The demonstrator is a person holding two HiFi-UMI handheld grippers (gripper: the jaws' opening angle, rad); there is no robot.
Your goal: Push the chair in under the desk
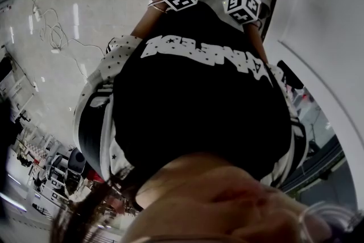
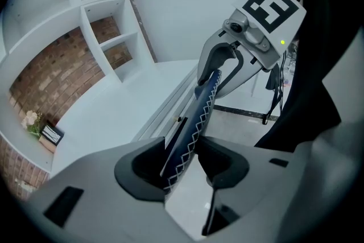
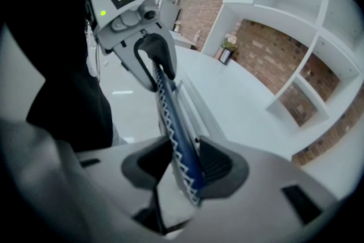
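Between the left gripper's (image 2: pixel 183 165) parted jaws, loose and unpinched, lies the dark blue fabric chair back with white zigzag stitching (image 2: pixel 200 114). The right gripper (image 3: pixel 183 163) clamps its other end. Its long top edge runs gripper to gripper, alongside the white desk (image 2: pixel 108 122) beyond, under brick-backed white shelves (image 2: pixel 108 25).

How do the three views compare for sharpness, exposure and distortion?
Head view: dark, since the person's black top with white lettering fills most of it; heavy fisheye bending. Left gripper view: bright and even, the blue chair-back edge with white zigzag stitching is crisp. Right gripper view: softer, that edge blurs near the right tongs; both show dark corner vignetting.
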